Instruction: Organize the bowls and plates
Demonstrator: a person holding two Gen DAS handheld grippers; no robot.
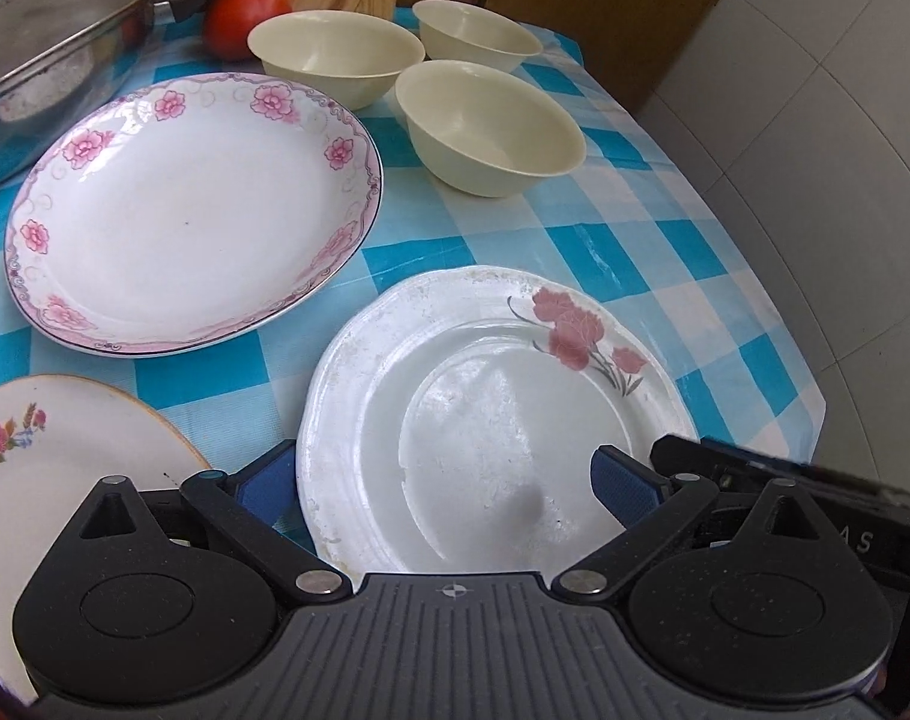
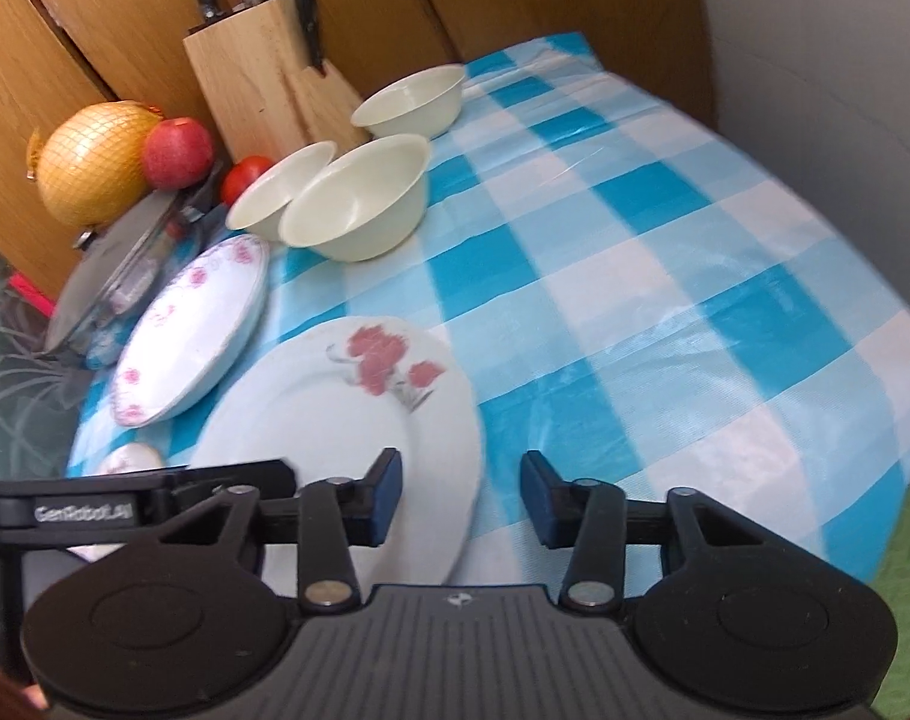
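Observation:
A white plate with a red flower (image 1: 491, 420) (image 2: 335, 408) lies on the checked tablecloth, nearest to both grippers. My left gripper (image 1: 447, 483) is open wide across the plate's left rim, one pad outside it and one over the plate's well. My right gripper (image 2: 464, 498) straddles the right rim with a gap on each side, so its pads touch nothing. A large plate with a pink-flower border (image 1: 191, 216) (image 2: 191, 330) lies further back. A small gold-rimmed plate (image 1: 65, 456) sits at the near left. Three cream bowls (image 1: 491, 126) (image 1: 335, 54) (image 1: 476, 33) stand upright at the back.
A tomato (image 1: 245, 18), an apple (image 2: 176, 153) and a netted yellow fruit (image 2: 92, 162) sit at the back left beside a lidded glass dish (image 1: 53, 48). A knife block (image 2: 263, 72) stands against the wooden cabinets. The tablecloth (image 2: 665, 300) drops off at the right edge.

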